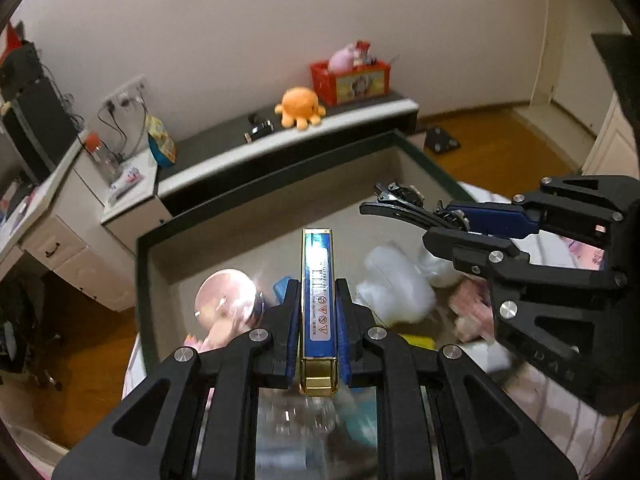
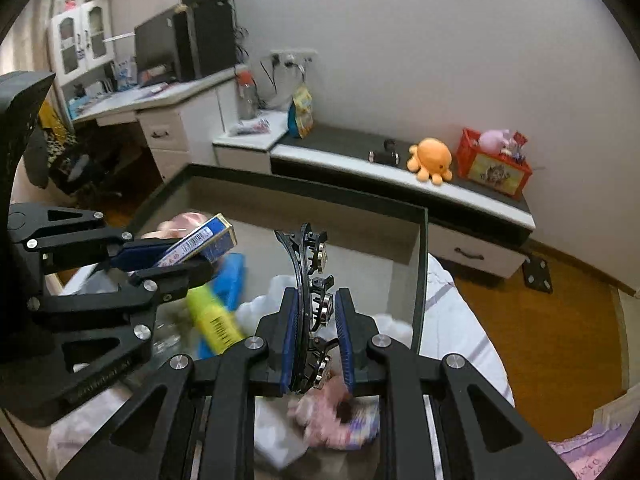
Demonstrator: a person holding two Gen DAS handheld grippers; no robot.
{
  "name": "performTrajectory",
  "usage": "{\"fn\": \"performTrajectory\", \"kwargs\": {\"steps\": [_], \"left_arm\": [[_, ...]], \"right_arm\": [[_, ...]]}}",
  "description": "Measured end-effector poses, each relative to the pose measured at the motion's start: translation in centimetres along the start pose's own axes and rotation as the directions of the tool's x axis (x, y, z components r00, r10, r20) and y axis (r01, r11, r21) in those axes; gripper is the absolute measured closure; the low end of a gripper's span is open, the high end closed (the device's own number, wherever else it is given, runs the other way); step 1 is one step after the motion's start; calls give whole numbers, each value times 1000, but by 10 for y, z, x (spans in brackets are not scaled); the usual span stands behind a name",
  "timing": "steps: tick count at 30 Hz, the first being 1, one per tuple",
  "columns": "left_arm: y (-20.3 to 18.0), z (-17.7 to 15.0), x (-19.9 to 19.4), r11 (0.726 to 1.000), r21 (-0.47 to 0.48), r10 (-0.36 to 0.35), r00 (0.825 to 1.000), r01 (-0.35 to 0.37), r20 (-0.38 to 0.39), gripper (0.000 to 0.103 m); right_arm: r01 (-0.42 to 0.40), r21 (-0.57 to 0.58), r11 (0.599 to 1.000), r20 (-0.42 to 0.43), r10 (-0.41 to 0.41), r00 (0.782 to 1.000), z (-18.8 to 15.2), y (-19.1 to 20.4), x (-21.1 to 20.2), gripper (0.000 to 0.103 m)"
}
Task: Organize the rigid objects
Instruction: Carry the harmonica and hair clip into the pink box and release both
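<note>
**Ana:** Grip first, left side: what has the left gripper [image 1: 318,320] got?

**Ben:** A slim blue and gold box [image 1: 317,280], clamped flat between the blue pads, with its long end sticking out ahead of the jaws. Pinching the narrow faces keeps it from twisting while it is carried.

**Ana:** And below those jaws?

**Ben:** An open bin [image 1: 248,168] with dark rims, holding loose clutter: a pink lid [image 1: 226,294], white plastic bags [image 1: 394,280]. It is blurred, so I would only guess at the rest.

**Ana:** To the right?

**Ben:** The right gripper [image 2: 318,344] is closed on a black hair clip [image 2: 308,280], which stands on edge between the pads with its curved spine running forward past the jaw tips. Held by its thin sides, I think, since the toothed face gives no flat hold.

**Ana:** So where are the two things?

**Ben:** Both up in the jaws above the bin, side by side but apart. Hard items seem to be getting sorted out from the soft ones.
</note>
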State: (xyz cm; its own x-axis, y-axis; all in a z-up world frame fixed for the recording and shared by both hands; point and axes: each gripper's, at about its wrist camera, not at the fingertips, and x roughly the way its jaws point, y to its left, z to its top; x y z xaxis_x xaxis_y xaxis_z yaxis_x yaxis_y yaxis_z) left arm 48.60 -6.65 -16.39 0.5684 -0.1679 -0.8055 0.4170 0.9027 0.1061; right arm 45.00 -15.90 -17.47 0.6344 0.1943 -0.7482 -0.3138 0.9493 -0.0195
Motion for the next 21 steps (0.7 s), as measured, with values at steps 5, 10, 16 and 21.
{"fn": "performTrajectory", "kwargs": {"steps": [5, 10, 16, 21], "left_arm": [[1, 14, 28, 1000, 17, 14, 998, -13, -61, 88], [3, 17, 48, 999, 11, 31, 994, -30, -102, 88], [5, 10, 42, 999, -16, 49, 997, -50, -66, 78], [17, 4, 17, 990, -61, 128, 992, -127, -1, 26]], "right_arm": [[9, 7, 1000, -57, -8, 998, 9, -9, 26, 84], [-5, 34, 999, -79, 8, 997, 16, -13, 37, 84], [-5, 74, 997, -64, 10, 998, 13, -13, 35, 75], [-5, 114, 994, -24, 7, 1000, 10, -19, 16, 58]]}}
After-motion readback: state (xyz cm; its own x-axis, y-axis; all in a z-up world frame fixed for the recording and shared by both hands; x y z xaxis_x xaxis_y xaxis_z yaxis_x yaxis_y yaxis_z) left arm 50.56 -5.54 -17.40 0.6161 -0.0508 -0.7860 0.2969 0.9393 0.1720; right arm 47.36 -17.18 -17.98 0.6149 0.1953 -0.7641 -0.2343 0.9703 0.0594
